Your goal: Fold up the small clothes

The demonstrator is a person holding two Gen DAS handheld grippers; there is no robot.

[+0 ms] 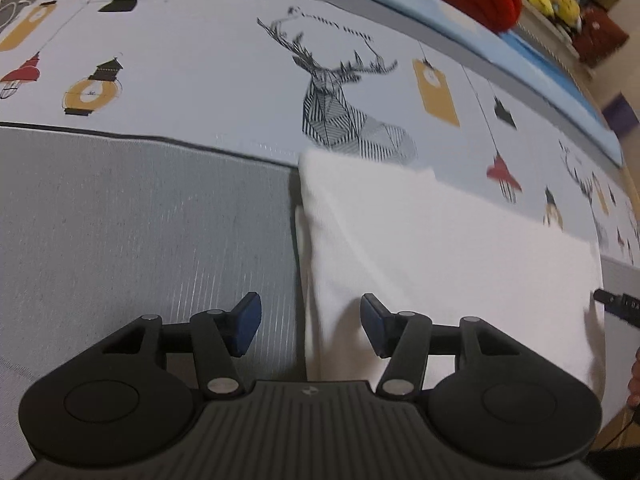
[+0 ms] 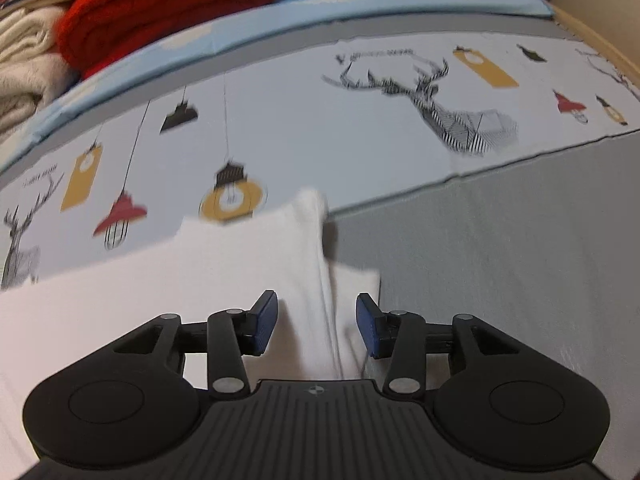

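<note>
Garment point(image 1: 440, 240) white, below both | left gripper point(image 1: 311, 326) open | right gripper point(image 2: 316, 324) open

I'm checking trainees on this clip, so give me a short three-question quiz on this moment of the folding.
1. True or false: the left gripper is clamped on the white garment.
2. What lies between the right gripper pads: A) a raised fold of white cloth, B) the red knit, C) nothing?
3. Which printed animal shows on the bed cover?

Key: 1 false, its jaws stand apart over the garment's edge. 2 A, the pads not pressing it. 3 a deer.
</note>
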